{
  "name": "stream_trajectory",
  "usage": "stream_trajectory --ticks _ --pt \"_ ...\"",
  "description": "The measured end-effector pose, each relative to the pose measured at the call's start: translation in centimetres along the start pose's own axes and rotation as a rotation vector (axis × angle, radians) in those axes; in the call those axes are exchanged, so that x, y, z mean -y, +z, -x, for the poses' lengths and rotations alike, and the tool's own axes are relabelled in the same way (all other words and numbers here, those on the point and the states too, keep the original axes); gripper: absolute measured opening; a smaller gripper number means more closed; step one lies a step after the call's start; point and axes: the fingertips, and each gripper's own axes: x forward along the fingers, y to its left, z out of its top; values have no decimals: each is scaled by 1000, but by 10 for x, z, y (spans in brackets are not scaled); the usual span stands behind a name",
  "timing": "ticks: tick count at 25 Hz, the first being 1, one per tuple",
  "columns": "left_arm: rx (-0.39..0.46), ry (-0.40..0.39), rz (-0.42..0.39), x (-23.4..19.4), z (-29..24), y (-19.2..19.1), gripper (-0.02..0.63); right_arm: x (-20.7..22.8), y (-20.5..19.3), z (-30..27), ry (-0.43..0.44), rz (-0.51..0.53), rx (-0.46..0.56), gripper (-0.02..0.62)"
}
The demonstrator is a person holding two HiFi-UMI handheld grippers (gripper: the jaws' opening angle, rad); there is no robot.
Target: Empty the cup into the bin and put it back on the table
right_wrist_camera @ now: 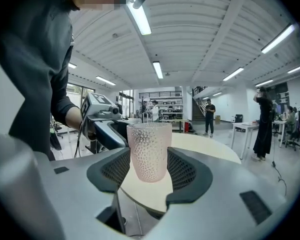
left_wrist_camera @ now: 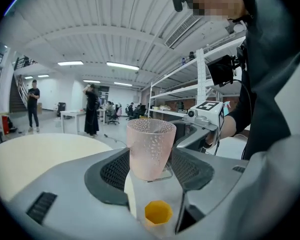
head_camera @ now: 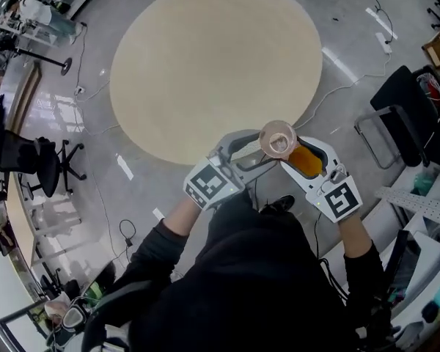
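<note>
Cup sits upright, pinched between both pairs of my jaws: my left gripper closes on it from one side, my right gripper from the other. I hold it at the near edge of the round counter, close in front of me.

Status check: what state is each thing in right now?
pink cup: upright, held in the air off the table, looks empty.
left gripper: closed on the pink cup.
right gripper: closed on the pink cup.
orange container: open-topped, below the pink cup.
</note>
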Motion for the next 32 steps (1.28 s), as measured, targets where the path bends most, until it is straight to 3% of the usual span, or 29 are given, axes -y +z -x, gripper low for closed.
stream_trajectory --ticks 8,11,16,22,32 --pt "28 123 50 -96 88 -18 275 -18 28 -128 116 21 3 236" --pt "23 156 43 -130 121 -23 275 -27 39 -174 150 34 -19 236" --pt "-24 190 -3 -181 153 -53 275 -33 25 -243 178 82 -93 236" --pt "-108 203 -5 -226 161 -91 275 -26 5 -294 205 142 -200 236" --pt "-303 244 29 -267 151 -153 275 -12 -56 -340 364 177 -346 235"
